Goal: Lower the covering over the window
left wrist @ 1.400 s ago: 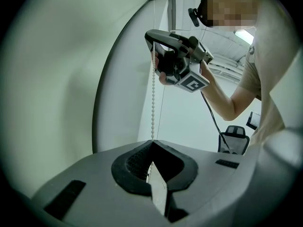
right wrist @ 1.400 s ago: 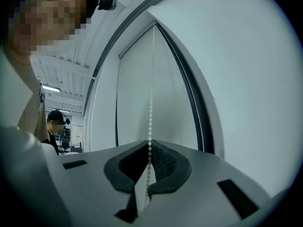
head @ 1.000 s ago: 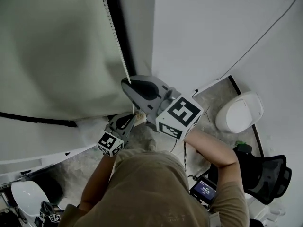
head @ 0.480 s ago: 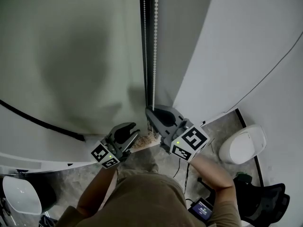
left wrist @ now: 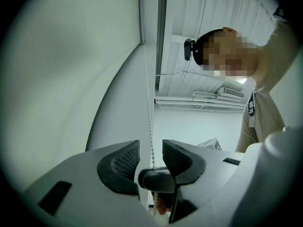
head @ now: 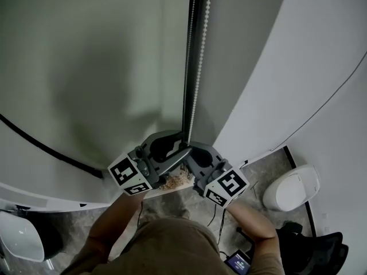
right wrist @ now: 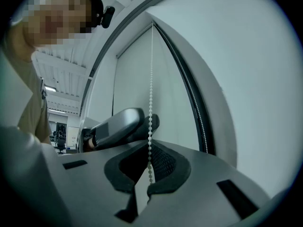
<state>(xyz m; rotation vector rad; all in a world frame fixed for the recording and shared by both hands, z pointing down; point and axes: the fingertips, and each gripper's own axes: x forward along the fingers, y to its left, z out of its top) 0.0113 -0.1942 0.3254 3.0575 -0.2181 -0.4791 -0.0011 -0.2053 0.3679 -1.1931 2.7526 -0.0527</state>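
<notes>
White bead chain: hangs straight down beside the dark window frame, at the right edge of the covering, and runs through both grippers.
Covering: a pale roller blind that fills the window at the left of the head view.
Right gripper: jaws closed tight on the chain, probably to keep it taut and stop the blind slipping.
Left gripper: close beside the right one, a little higher on the chain. Its jaws have just been opening and stand apart, with the chain passing between the pads untouched.
Likely reason: hand-over-hand pulling, with the left freed for a fresh grip.
</notes>
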